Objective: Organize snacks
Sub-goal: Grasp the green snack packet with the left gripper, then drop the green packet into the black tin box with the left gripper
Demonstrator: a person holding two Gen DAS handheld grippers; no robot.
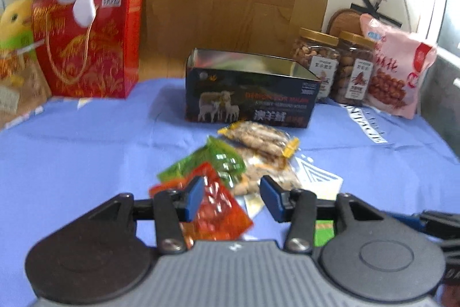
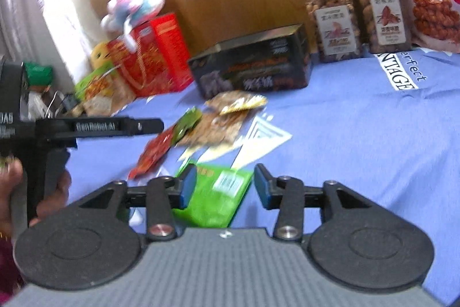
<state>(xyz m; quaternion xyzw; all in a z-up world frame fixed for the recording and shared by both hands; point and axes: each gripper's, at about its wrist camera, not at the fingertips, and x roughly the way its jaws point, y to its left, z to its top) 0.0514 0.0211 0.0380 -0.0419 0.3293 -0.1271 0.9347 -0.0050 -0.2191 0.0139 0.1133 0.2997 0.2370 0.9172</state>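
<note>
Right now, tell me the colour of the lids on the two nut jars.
Gold, on both nut jars; the right wrist view shows them best.

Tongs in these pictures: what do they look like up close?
Each of the tongs, left and right, has two blue-padded fingers on black jointed links, two round black discs and a grey ribbed body. In the right view, the left one's black bar carries white lettering.

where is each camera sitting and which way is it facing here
Left wrist: on the left gripper, looking forward and down over open jaws at the orange packet and the dark open box.
Right wrist: on the right gripper, jaws open over the green packet; a hand holds the other gripper at left.
Shared: the box, two nut jars, the blue cloth.
</note>
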